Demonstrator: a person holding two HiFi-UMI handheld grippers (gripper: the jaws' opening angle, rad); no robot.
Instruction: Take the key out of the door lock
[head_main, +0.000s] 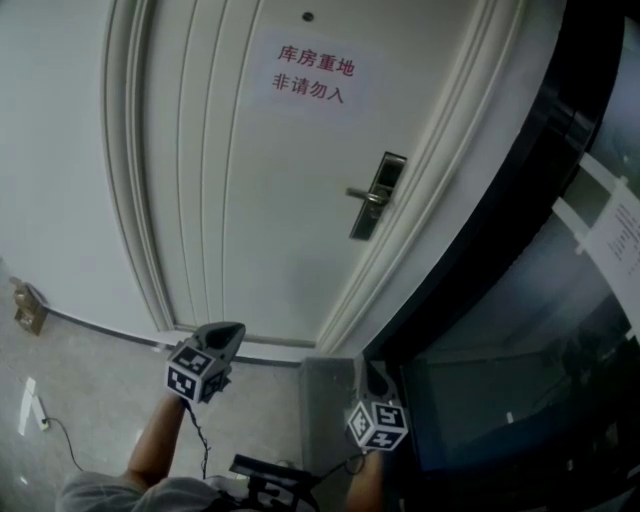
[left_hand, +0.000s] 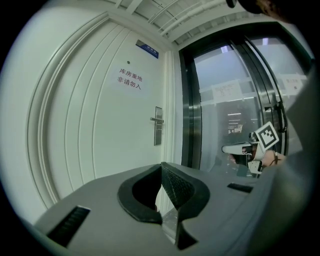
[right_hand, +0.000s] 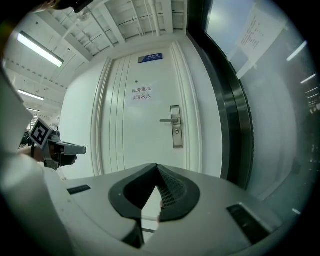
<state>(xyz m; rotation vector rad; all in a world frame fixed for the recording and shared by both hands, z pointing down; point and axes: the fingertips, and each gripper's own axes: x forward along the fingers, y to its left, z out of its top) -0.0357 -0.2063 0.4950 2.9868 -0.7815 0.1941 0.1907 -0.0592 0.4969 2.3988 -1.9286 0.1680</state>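
The white door (head_main: 240, 200) carries a metal lock plate with a lever handle (head_main: 378, 195), which also shows in the right gripper view (right_hand: 175, 126) and the left gripper view (left_hand: 157, 125). A key in the lock is too small to make out. Both grippers hang low, well back from the door. My left gripper (head_main: 222, 335) (left_hand: 161, 167) is shut with nothing between its fingertips. My right gripper (head_main: 372, 378) (right_hand: 157, 167) is shut and empty too, pointing roughly toward the lock plate. Each gripper appears in the other's view: the left gripper (right_hand: 60, 148), the right gripper (left_hand: 245, 148).
A paper sign with red characters (head_main: 315, 72) is stuck on the door. A dark-framed glass wall (head_main: 520, 300) with paper notices (head_main: 620, 235) runs along the right. On the floor at left lie a small brown object (head_main: 28, 308) and a cable (head_main: 55, 430).
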